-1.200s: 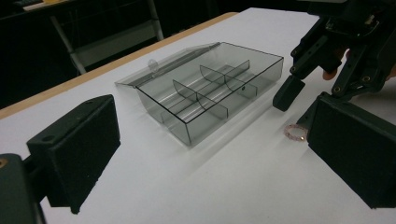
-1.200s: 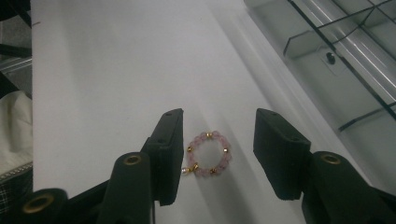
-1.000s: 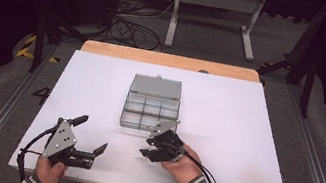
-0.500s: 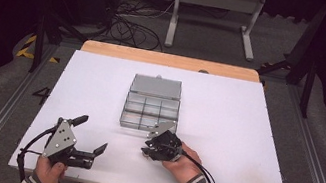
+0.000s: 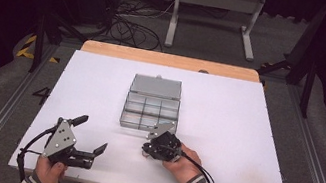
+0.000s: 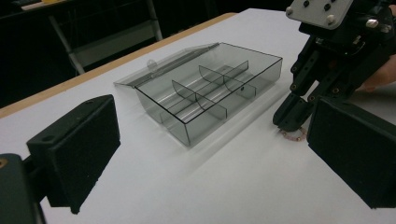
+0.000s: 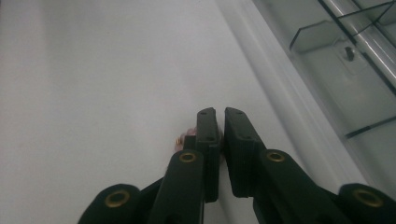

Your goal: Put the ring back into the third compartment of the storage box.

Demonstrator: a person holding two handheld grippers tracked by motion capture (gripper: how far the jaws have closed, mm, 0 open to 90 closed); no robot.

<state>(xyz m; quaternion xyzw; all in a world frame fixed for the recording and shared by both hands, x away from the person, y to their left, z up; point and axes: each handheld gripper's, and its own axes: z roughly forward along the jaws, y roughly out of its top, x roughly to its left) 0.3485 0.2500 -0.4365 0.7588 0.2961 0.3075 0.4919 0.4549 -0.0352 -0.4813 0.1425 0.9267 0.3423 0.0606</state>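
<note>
On the white worktop (image 5: pixel 244 136), just in front of the clear compartment box (image 5: pixel 149 112) with its lid laid open, the right tool (image 5: pixel 150 151) points steeply down, the hand (image 5: pixel 184 159) behind it low over the surface. Its jaws have just been closing and now stand clenched on a small pinkish bracelet (image 6: pixel 293 135) lying on the worktop beside the box's near wall; beads peek out beside the pads (image 7: pixel 208 128). Near the front left edge, the left tool (image 5: pixel 91 142) is held about level, angled towards the box, jaws spread wide and released.
</note>
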